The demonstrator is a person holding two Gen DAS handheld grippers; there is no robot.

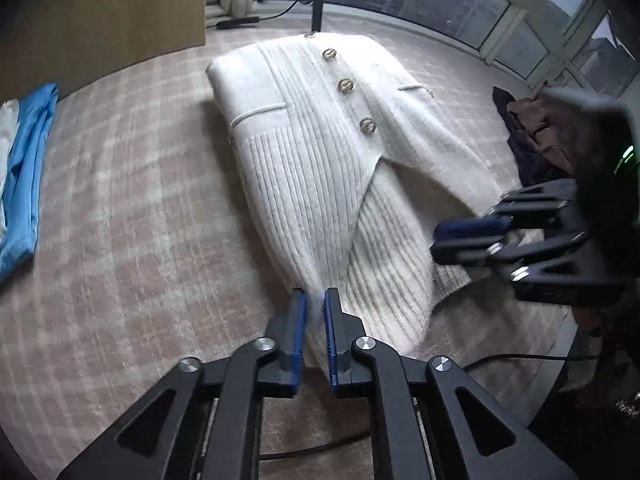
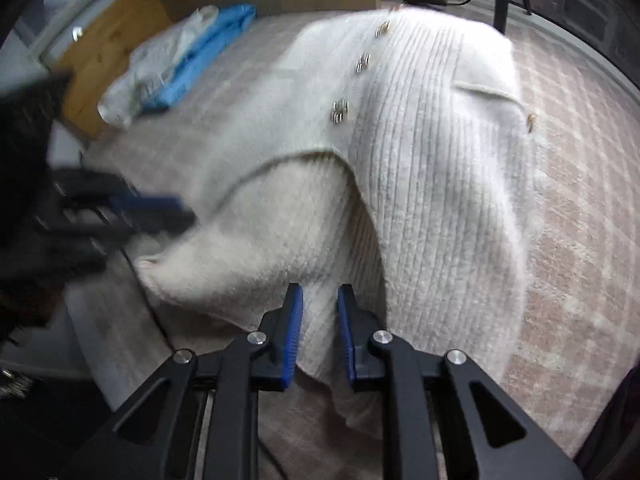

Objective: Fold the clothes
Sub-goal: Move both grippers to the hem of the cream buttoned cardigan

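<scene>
White fuzzy ribbed cardigan (image 1: 320, 152), round metal buttons (image 1: 346, 85), lies on checked carpet (image 1: 120, 200). Left hand-held gripper (image 1: 316, 300) pinches hem fold; right hand-held gripper (image 2: 320, 296) clamped on knit edge. Blue cloth (image 1: 28, 176) aside.

light: dim window daylight | blur: motion, right view | edges: fisheye-bent, dark

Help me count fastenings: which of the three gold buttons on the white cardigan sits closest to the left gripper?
The lowest button in the left wrist view, last in the row, just above where the front panels cross. The other two sit farther up the white cardigan.
</scene>
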